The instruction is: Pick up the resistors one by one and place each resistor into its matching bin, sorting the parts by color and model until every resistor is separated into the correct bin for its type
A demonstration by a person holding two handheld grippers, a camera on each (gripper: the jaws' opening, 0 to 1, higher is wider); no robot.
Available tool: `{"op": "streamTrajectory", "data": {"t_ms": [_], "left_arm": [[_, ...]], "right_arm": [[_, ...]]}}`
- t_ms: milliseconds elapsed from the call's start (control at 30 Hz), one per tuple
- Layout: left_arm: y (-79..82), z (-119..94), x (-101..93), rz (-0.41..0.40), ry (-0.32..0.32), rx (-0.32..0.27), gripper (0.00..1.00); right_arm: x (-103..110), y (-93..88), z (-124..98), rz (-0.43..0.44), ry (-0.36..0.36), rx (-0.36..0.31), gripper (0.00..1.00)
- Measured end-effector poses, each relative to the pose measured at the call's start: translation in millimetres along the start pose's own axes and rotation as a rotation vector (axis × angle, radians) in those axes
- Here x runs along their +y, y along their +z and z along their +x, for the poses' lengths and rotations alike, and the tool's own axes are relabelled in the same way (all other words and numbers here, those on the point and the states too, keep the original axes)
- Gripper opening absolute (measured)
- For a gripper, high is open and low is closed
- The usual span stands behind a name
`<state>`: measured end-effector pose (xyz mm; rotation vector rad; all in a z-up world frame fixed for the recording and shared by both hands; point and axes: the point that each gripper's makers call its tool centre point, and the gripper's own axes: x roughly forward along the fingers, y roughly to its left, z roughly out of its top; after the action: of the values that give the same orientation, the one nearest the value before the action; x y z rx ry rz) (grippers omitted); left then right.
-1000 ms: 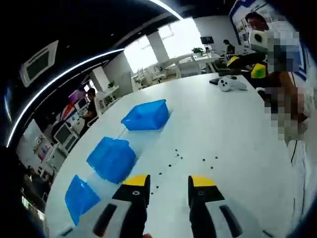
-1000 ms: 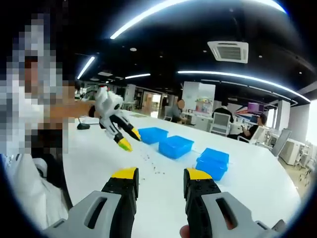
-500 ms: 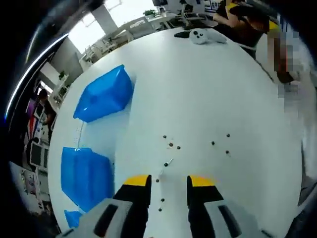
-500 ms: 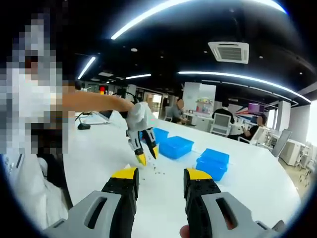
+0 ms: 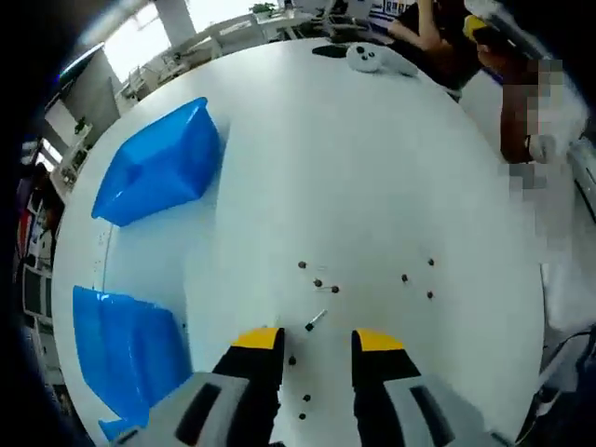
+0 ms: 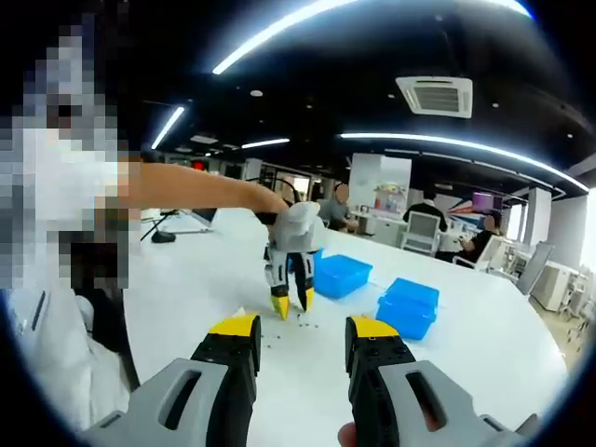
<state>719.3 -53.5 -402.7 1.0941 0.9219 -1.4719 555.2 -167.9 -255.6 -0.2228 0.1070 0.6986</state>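
Several small dark resistors (image 5: 318, 282) lie scattered on the white table (image 5: 372, 186); one with a visible lead (image 5: 316, 320) lies just ahead of my left gripper (image 5: 317, 343), which is open with nothing between its fingers. Two blue bins (image 5: 158, 168) (image 5: 121, 345) stand to its left. In the right gripper view the left gripper (image 6: 291, 304) points straight down over the resistors (image 6: 303, 326), held by a person's arm. My right gripper (image 6: 304, 328) stands open and empty, some way back from them. Blue bins (image 6: 340, 275) (image 6: 410, 303) stand beyond.
A white controller (image 5: 368, 58) and a dark flat object lie at the table's far edge. A person stands at the table's right side (image 5: 549, 102). People sit at desks (image 6: 419, 233) in the office behind the bins.
The left gripper has tipped downward and come lower over the scattered resistors, now pointing straight down at them. The right gripper has stayed in place. Both remain open.
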Motion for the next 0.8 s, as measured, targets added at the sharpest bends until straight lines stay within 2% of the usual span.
{"op": "streamTrajectory", "data": {"t_ms": [267,400,467,500,533,567,667,733,800], "left_arm": [[2.4,0.9,1.9,0.023,-0.022,0.037,0.28],[5.8,2.0,-0.3,-0.012,-0.038,0.02,0.12],[5.9,3.8,-11.0,-0.141,-0.1,0.02,0.05],[6.5,3.3,-2.9,-0.09,-0.08,0.016,0.05],[5.6,3.5,-4.7,-0.175,-0.086,0.005,0.05],[5.3,3.6,-4.2,-0.223,-0.091,-0.002,0.04],[4.5,3.4,-2.0,-0.252,-0.096,-0.006,0.04],[5.0,3.3,-3.6,-0.247,-0.084,-0.003,0.04],[3.8,0.4,-2.6,-0.206,-0.042,0.016,0.04]], "right_arm": [[1.1,-2.9,2.9,0.0,0.006,0.006,0.38],[0.5,-4.3,3.5,0.002,0.007,0.008,0.38],[0.6,-4.3,3.2,0.003,0.008,0.007,0.38],[0.8,-3.8,2.9,0.002,0.008,0.007,0.38],[1.4,-2.6,2.4,0.0,0.009,0.003,0.38],[2.1,-1.8,2.3,0.0,0.011,0.001,0.38],[4.0,-1.8,3.0,-0.004,0.016,0.001,0.38],[4.3,-1.8,3.3,-0.004,0.017,0.001,0.38],[4.5,-1.2,3.3,-0.004,0.017,-0.001,0.38]]}}
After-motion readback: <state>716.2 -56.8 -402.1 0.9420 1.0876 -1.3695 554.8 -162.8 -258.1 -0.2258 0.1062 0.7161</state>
